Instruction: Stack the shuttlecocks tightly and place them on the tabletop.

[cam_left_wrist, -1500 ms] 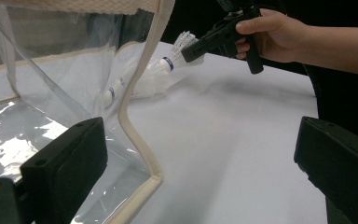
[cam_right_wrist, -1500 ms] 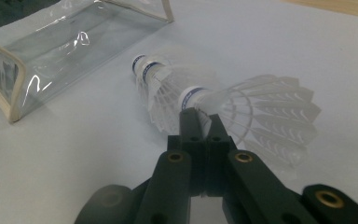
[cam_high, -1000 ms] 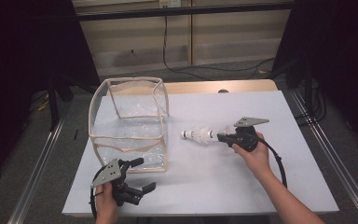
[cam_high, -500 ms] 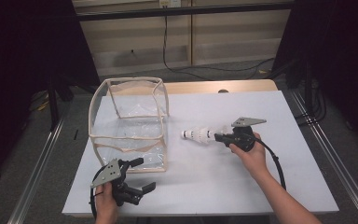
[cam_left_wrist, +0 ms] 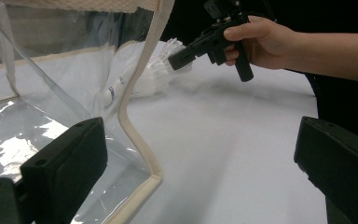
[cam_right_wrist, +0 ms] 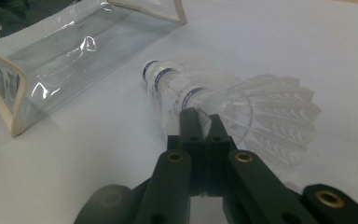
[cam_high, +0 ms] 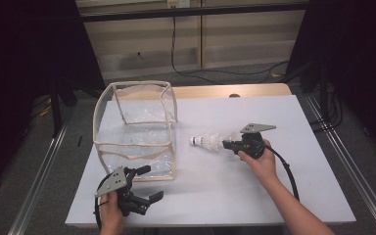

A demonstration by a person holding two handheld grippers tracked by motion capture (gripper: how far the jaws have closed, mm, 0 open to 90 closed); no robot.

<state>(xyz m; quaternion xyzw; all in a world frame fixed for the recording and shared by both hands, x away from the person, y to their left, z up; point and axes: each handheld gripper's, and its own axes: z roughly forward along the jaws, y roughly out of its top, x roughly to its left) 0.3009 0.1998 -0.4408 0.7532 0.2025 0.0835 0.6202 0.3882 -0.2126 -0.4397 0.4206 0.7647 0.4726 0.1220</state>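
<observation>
Pinching, right gripper (cam_high: 231, 144): your fingers clamp the shuttlecocks (cam_high: 209, 142), just beside the clear bag (cam_high: 136, 133).
Left gripper (cam_high: 149, 183): fingers wide, at the bench (cam_high: 274, 196) front edge.

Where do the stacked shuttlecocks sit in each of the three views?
High view: shuttlecocks at centre, right of the clear bag, at the tip of the right claw.
Left gripper view: upper middle, partly seen through the bag's clear wall, with the right claw at their feathers.
Right gripper view: centre, feather rim pinched in the shut claw.
Shared landmark: the bag's cream edging.
</observation>
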